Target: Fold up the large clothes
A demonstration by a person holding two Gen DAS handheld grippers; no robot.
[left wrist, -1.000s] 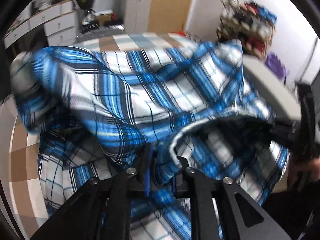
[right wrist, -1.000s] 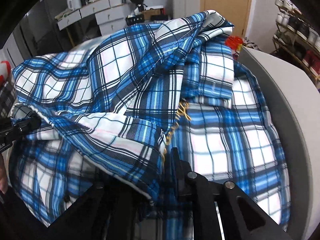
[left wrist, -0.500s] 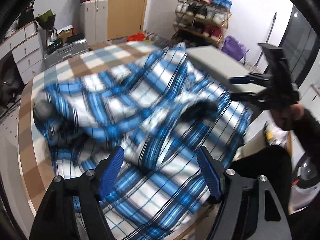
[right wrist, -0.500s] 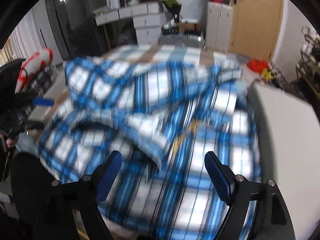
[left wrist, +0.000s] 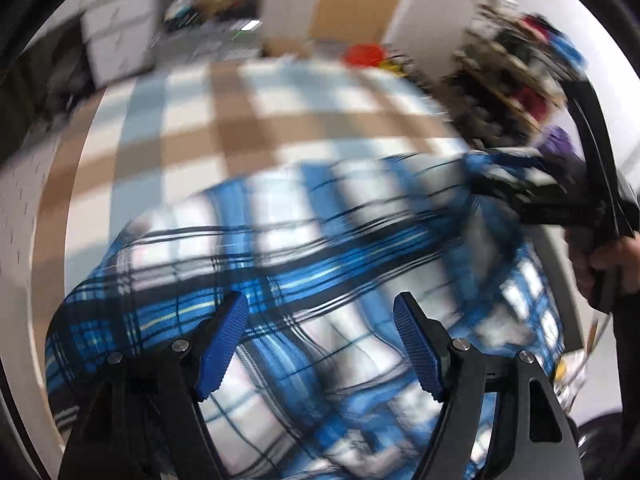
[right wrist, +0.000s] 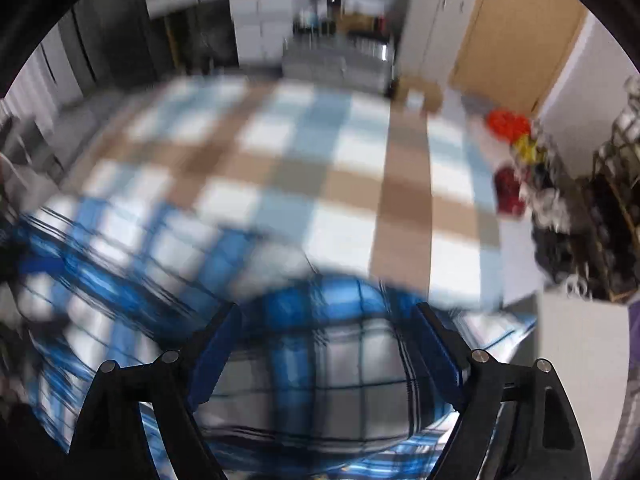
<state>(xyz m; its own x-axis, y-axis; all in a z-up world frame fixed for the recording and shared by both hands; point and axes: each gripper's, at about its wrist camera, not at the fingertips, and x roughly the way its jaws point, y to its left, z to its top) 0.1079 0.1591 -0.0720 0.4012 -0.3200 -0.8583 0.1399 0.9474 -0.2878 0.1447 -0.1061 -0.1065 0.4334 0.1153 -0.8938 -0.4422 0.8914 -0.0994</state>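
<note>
Left claw [left wrist: 320,340] and right claw [right wrist: 326,350] are both shown released, blue ribbed pads spread wide, nothing clamped between them. The blue-and-white plaid fabric garment [left wrist: 304,248] is seen lying rumpled beneath both, on the near part of a brown, white and pale-blue checked counter [right wrist: 320,168].

One blue-and-white plaid garment [left wrist: 304,264] fills the lower half of both views. It lies on one counter [left wrist: 240,120] under one brown, pale-blue and white checked cloth. Two hand-held grippers show: the left hand-held gripper [left wrist: 320,340] at bottom centre of its own view, and the right hand-held gripper [right wrist: 328,356] likewise. One hand [left wrist: 608,264] shows at the right edge of the left view. One orange door [right wrist: 516,36] stands upper right; the shelf items are too blurred to count.
</note>
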